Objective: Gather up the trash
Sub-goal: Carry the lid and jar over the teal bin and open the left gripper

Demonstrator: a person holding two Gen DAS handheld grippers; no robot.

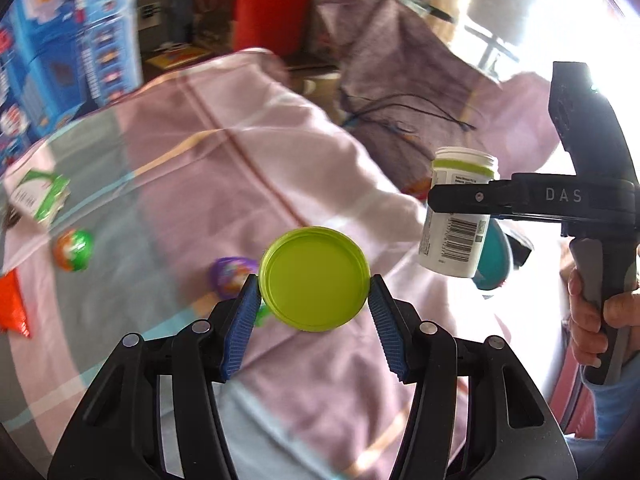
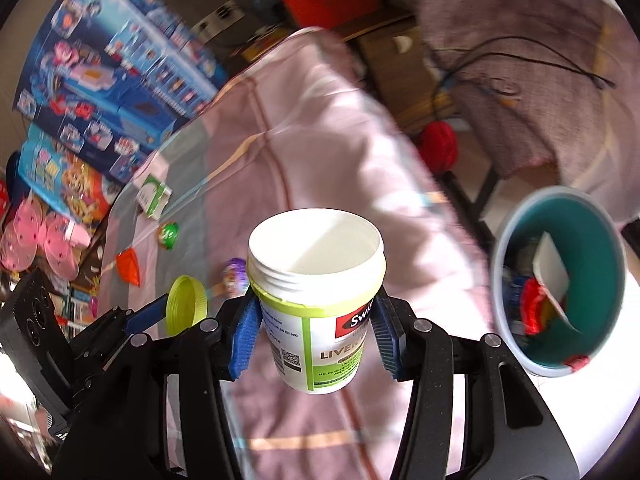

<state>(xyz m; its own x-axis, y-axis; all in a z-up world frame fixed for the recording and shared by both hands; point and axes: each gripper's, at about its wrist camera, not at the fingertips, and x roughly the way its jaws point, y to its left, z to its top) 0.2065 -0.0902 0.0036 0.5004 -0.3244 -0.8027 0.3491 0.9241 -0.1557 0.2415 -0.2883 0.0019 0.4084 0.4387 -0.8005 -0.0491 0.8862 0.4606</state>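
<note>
My left gripper (image 1: 314, 288) is shut on a lime green round lid (image 1: 314, 278), held by its rim above the pink bedspread (image 1: 248, 152). In the right wrist view the same lid (image 2: 186, 306) shows edge-on at the left, between the left gripper's blue pads. My right gripper (image 2: 316, 320) is shut on an uncapped white supplement jar (image 2: 316, 300) with a green label, upright and empty. That jar (image 1: 456, 216) also hangs at the right of the left wrist view, gripped by black fingers. A teal trash bin (image 2: 600, 240) with rubbish inside stands low at the right.
On the bedspread lie a green and white carton (image 2: 152, 196), a green ball (image 2: 168, 235), an orange wrapper (image 2: 129, 267) and a purple egg-shaped wrapper (image 2: 235, 276). Toy boxes (image 2: 112, 80) stack at the left. A draped chair with a black cord (image 2: 520, 60) is behind.
</note>
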